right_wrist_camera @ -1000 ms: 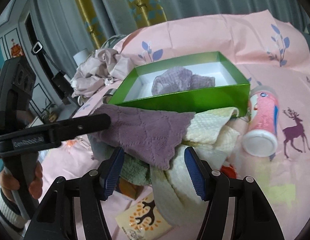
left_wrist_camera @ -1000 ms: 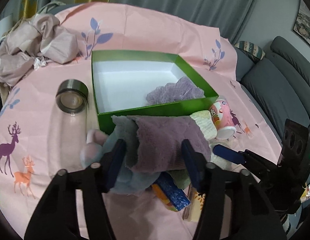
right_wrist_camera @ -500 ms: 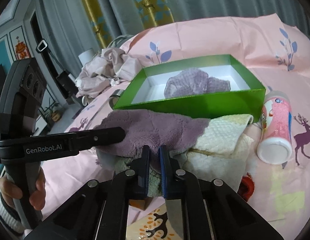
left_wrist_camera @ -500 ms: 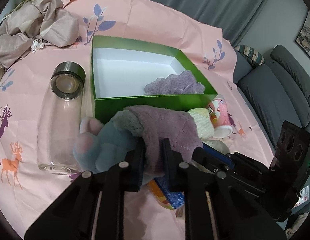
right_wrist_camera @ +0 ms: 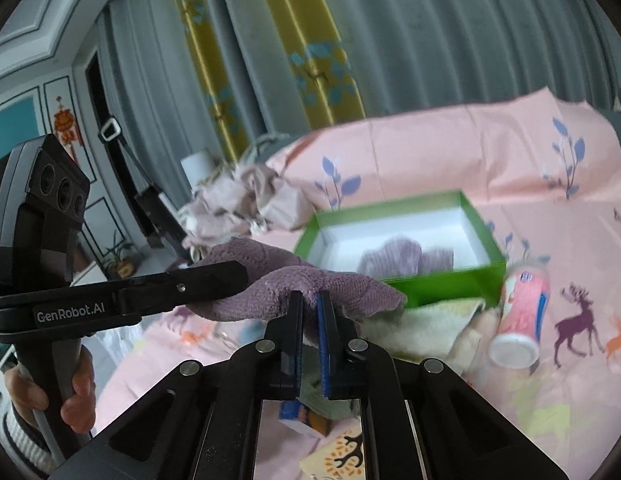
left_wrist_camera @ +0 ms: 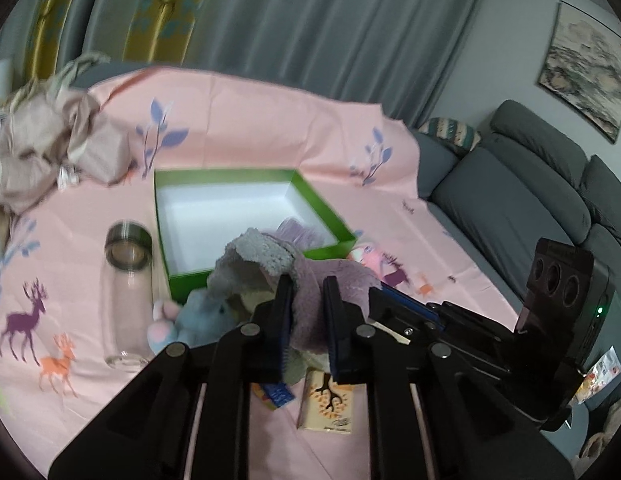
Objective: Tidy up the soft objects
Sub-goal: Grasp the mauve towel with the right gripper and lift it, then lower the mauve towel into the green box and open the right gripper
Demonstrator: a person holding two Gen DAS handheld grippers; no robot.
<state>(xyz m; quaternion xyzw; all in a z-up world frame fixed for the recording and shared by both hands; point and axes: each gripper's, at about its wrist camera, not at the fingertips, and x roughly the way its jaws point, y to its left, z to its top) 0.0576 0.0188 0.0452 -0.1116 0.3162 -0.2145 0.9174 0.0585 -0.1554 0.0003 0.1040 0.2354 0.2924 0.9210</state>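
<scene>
Purple plush, the towel (left_wrist_camera: 334,280) sits mid-frame in your left view, pinched by the left gripper (left_wrist_camera: 306,300); it's limp and light, so keep hold of the edge. Jaws stood spread a second ago; the bundle now hangs off the tablecloth (left_wrist_camera: 250,112). In your right view, the right gripper (right_wrist_camera: 309,308) pinches its near fold, centre frame, before the green box (right_wrist_camera: 442,284).

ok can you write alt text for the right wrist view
The right gripper is shut on a purple towel, which the left gripper also holds from the left. Behind it a green box with another purple cloth inside sits on a pink tablecloth, with a pink bottle lying to the right.
</scene>
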